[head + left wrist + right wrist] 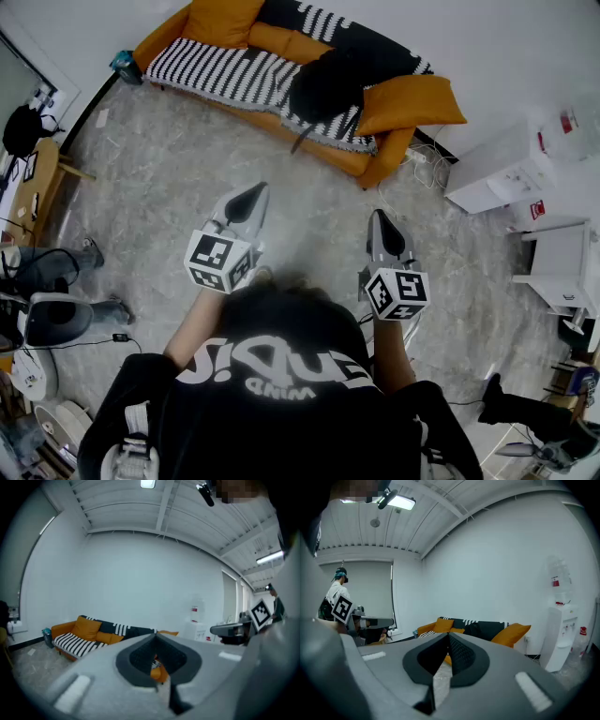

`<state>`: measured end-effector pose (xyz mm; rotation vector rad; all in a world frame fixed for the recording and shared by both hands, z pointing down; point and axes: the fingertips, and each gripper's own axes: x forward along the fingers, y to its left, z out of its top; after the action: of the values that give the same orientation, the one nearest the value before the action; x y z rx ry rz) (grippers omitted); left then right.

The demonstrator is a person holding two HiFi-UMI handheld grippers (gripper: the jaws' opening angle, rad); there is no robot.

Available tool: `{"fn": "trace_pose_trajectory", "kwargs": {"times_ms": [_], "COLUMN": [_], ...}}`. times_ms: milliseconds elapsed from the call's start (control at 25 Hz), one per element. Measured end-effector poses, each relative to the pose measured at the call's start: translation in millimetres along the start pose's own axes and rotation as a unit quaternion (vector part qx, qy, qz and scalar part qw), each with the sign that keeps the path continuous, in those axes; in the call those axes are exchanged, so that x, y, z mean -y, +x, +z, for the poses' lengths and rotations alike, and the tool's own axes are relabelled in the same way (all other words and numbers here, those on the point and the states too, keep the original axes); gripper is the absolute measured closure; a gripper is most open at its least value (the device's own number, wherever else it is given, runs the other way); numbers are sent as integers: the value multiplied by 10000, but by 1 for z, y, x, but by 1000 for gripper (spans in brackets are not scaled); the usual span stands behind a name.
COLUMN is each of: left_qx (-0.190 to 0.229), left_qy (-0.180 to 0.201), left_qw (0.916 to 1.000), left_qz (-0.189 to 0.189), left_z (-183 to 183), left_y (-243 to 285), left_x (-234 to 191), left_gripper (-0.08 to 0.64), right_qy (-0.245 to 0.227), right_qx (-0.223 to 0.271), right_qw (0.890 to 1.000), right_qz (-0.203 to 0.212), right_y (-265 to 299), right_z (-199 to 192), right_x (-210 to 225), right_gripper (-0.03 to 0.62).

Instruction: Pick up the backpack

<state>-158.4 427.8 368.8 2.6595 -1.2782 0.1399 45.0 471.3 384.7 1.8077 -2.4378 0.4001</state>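
Note:
The black backpack [328,82] lies on the seat of an orange sofa [352,157] at the far side of the room, on a black-and-white striped throw. In the right gripper view the backpack [474,630] shows as a dark lump between the cushions. Both grippers are held out level over the bare floor, well short of the sofa. My left gripper [255,194] is shut with nothing in it, and so is my right gripper [379,217]. Seen from their own cameras, the left gripper [156,637] and the right gripper [447,637] have their jaws closed together and aim at the sofa.
Orange cushions [412,101] sit on the sofa. A white water dispenser [497,169] and a white cabinet [562,267] stand at the right. Cables [427,169] lie by the sofa's right end. A desk [42,183] and gear [47,319] crowd the left.

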Motion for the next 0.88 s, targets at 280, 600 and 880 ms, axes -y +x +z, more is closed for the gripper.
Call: {"fn": "trace_pose_trajectory", "kwargs": {"times_ms": [280, 600, 880], "left_qx": [22, -99, -137], "left_qy": [20, -30, 69], "left_qw": [10000, 9999, 9996], "left_qz": [16, -54, -239], "left_z": [-1, -4, -6], "left_y": [7, 9, 14], "left_x": [-4, -25, -55], "left_gripper": [557, 557, 558], "right_qy": [-57, 332, 221], "right_qx": [10, 121, 51], "right_qw": [9999, 9994, 9985], "right_qz": [-93, -68, -504], "right_y": [7, 20, 41], "right_z": [-2, -5, -10], "right_x": [1, -10, -20], "right_gripper": [592, 592, 592]}}
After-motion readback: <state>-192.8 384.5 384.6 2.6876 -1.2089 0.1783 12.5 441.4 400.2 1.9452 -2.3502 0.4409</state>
